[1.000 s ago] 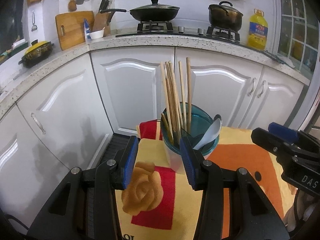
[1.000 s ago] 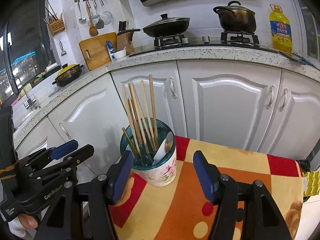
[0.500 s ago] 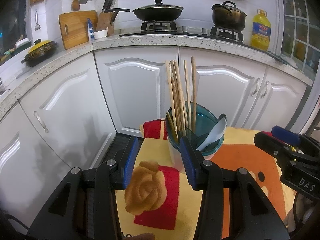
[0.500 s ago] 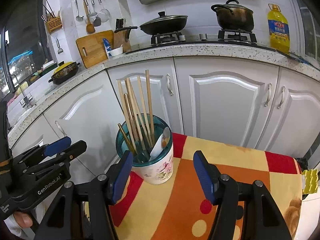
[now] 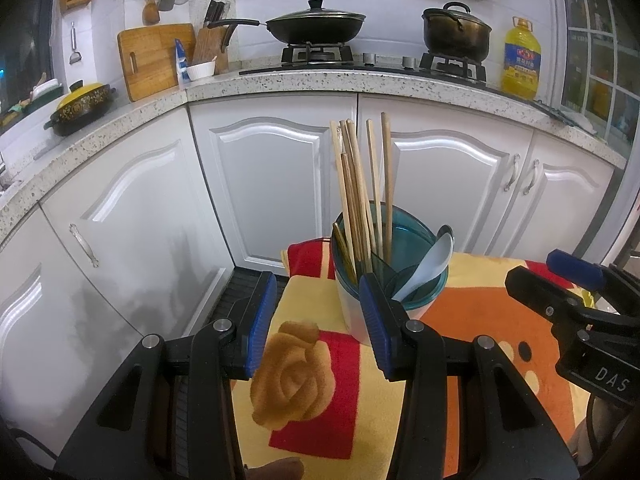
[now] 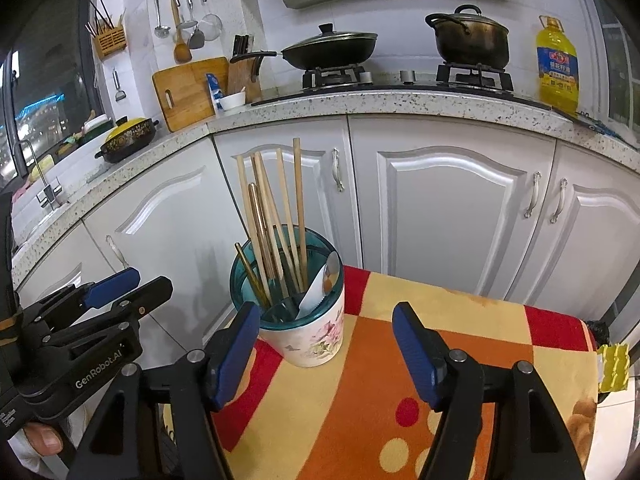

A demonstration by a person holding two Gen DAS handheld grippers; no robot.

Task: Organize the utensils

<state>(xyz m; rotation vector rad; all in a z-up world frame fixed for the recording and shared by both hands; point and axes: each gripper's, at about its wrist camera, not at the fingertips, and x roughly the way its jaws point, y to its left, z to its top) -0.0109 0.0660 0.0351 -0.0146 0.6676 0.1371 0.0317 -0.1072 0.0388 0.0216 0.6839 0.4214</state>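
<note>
Both units are black plastic scissor-style frames with silver round-head pivot screws and ribbed blue pads on the fingers. Left gripper [image 5: 318, 320] shows in the right wrist view with white "GenRobot.AI" lettering on its side; right gripper [image 6: 326, 344] shows in the left wrist view with white "DAS" lettering, rest cut off. A fingertip [image 6: 44, 438] of the left hand shows under the left unit's body; no sleeve is clearly visible.
</note>
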